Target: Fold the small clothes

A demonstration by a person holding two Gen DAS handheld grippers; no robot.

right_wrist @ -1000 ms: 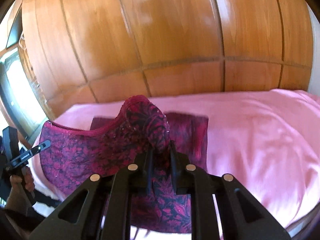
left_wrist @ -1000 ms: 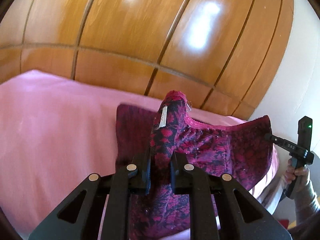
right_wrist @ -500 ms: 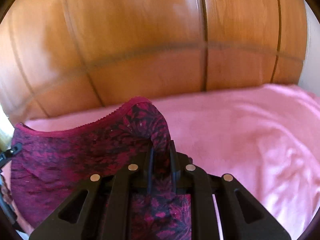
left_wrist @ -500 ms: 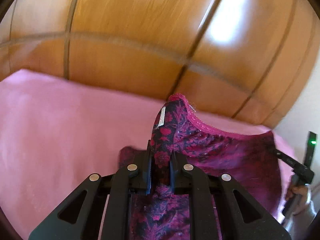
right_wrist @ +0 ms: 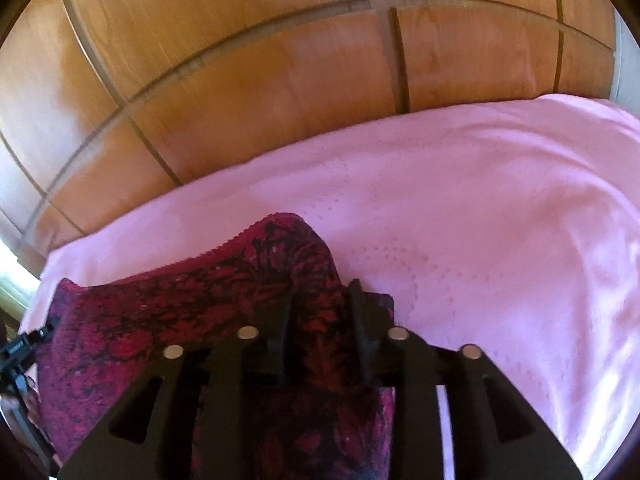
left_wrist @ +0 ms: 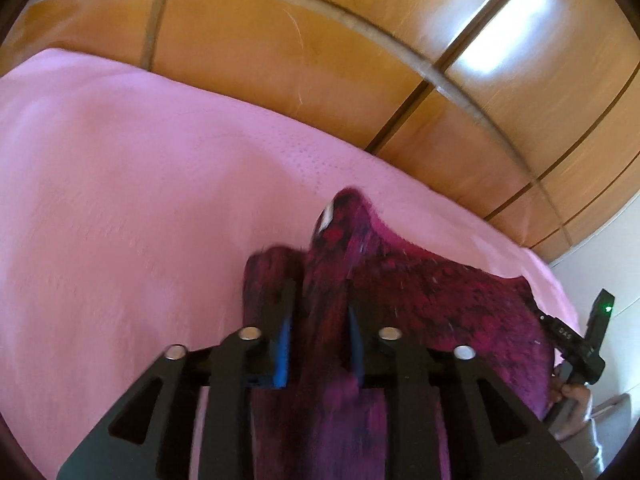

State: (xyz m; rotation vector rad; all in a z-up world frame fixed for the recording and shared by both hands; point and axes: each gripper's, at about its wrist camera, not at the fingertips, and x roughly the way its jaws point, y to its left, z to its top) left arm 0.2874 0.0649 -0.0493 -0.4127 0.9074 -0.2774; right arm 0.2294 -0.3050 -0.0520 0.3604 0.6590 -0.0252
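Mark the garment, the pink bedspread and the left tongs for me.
garment [right_wrist: 160, 320], right wrist view, on the patterned stretch below the waistband.
pink bedspread [left_wrist: 140, 200], left wrist view, on bare cloth left of the garment.
left tongs [left_wrist: 320, 316], left wrist view, midway between the tips.

Domestic bedroom. A bed [left_wrist: 132, 184] covered by a pink bedspread [right_wrist: 480, 216] with a faint woven dot pattern fills the lower half of both wrist views. Directly behind it stands a wall of glossy honey-coloured wooden panels [right_wrist: 248, 80], divided by dark vertical and horizontal grooves in the manner of built-in wardrobe doors; window light reflects off the varnish [left_wrist: 504, 28]. At the far right of the left wrist view a strip of plain white wall [left_wrist: 616, 264] adjoins the panelling. A small garment [right_wrist: 168, 320] of dark red patterned fabric lies over the bedspread, consistent with household laundry handled in a home.
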